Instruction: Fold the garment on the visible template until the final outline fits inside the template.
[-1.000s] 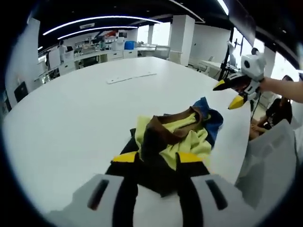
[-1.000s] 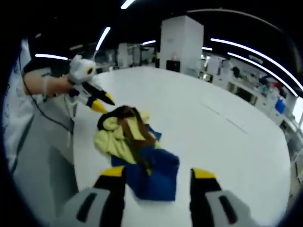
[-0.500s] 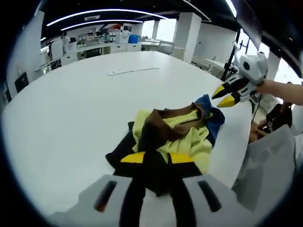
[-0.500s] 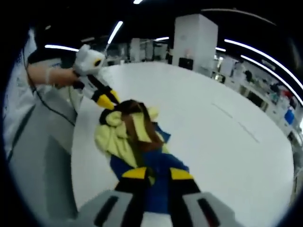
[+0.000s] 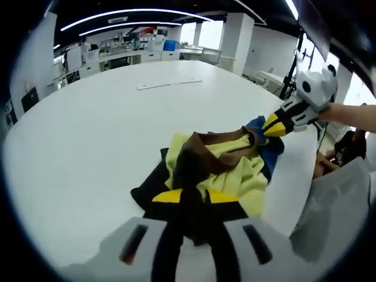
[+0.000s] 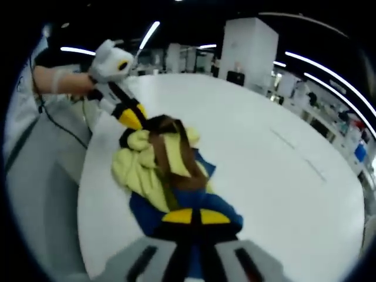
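A crumpled garment (image 5: 232,173) in yellow, brown, blue and black lies bunched near the edge of the white table (image 5: 88,135). My left gripper (image 5: 198,197) is shut on its black end, with dark cloth pinched between the yellow tips. The right gripper (image 5: 275,122) comes in from the right with its tips on the blue end. In the right gripper view the garment (image 6: 150,173) runs away from me. My right gripper (image 6: 196,216) is shut on the blue cloth there, and the left gripper (image 6: 130,114) holds the far end. A pale template strip (image 5: 169,85) lies far across the table.
The table's edge (image 6: 88,176) runs close beside the garment, with grey floor beyond. A person's gloved hand (image 6: 56,88) holds the left gripper. Faint line marks (image 6: 299,155) lie on the table (image 6: 264,194). Desks and white columns stand in the background.
The right gripper has gone from wide open to shut on the blue end. The left gripper's jaws have drawn together on the black cloth. The garment is slightly more stretched.
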`<action>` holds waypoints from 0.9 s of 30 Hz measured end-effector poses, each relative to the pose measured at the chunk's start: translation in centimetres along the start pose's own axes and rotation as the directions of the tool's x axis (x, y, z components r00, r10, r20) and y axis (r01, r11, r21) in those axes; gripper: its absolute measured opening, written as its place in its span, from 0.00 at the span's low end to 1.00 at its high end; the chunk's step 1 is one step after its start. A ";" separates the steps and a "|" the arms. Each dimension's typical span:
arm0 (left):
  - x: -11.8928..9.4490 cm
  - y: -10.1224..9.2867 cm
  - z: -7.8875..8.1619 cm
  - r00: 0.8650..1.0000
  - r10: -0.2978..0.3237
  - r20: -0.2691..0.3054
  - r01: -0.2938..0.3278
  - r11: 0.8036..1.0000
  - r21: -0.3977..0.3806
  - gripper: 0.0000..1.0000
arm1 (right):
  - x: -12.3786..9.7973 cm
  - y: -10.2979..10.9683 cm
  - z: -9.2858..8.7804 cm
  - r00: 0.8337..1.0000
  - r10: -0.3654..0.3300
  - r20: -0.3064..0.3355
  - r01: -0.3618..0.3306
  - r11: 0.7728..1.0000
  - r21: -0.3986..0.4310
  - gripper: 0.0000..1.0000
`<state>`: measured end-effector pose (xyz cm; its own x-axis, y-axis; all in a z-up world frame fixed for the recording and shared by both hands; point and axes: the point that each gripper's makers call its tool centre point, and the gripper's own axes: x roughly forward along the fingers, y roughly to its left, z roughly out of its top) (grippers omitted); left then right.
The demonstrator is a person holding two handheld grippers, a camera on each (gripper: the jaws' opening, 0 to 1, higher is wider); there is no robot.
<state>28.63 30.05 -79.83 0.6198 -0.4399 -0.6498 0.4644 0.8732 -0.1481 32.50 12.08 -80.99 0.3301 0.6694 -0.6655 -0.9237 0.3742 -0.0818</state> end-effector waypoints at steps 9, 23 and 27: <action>-1.4 0.8 0.5 0.999 0.012 0.032 -0.011 1.000 -0.024 0.00 | -1.4 -0.4 0.9 0.998 -0.036 0.047 0.034 0.998 0.053 0.00; -6.6 3.5 4.4 0.983 0.059 0.173 -0.049 0.997 -0.059 0.00 | -5.5 -1.3 4.3 0.976 -0.145 0.162 0.124 0.983 0.137 0.00; -7.6 3.7 5.6 0.977 0.054 0.205 -0.043 0.998 -0.055 0.00 | -7.3 -1.1 6.8 0.957 -0.171 0.234 0.133 0.976 0.170 0.00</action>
<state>29.17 35.42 -71.27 0.7601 -0.4262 -0.4905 0.4018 0.9015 -0.1606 32.41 11.20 -71.03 0.5194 0.7271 -0.4489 -0.8251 0.5635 -0.0418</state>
